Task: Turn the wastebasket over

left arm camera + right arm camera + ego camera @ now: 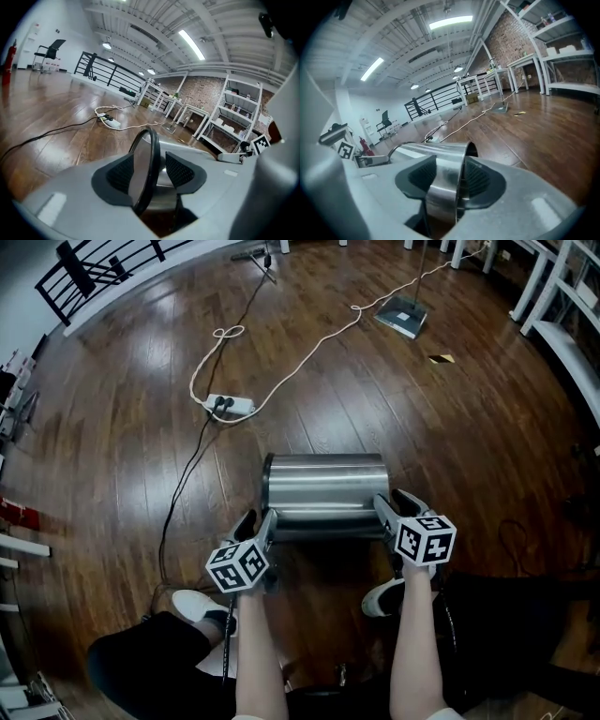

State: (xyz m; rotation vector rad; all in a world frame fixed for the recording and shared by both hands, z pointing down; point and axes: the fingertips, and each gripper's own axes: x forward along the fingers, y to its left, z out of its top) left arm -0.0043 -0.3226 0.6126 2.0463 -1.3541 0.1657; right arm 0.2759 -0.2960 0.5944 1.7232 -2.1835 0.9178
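- Dark plank floor point(112, 427) runs all around you, with a black railing point(94, 268) at the far left edge and white shelving at the far right.
- Your wastebasket point(323, 488), a brushed steel cylinder, lies on its side on the floor just in front of your shoes, its long axis running left to right.
- Your left gripper point(260, 524) sits at the basket's left end. In the left gripper view its jaws stand half open, astride the black-ringed end disc.
- That disc lies against the left pad point(119, 176), while a sliver of steel shows between the ring and the right pad point(180, 171), so the jaws are not clamped.
- Your right gripper point(398, 507) sits at the basket's right end, the open mouth. Its jaws are narrowed onto the steel wall at the rim, with a pad point(423, 176) pressed to each face of the wall.
- Both of your forearms reach in from the near edge, one on each side of the basket.
- Farther off, a white power strip point(231, 405) lies on the floor with a black cable point(183, 484) trailing toward you and a white cord point(309, 351) looping away to the far right.
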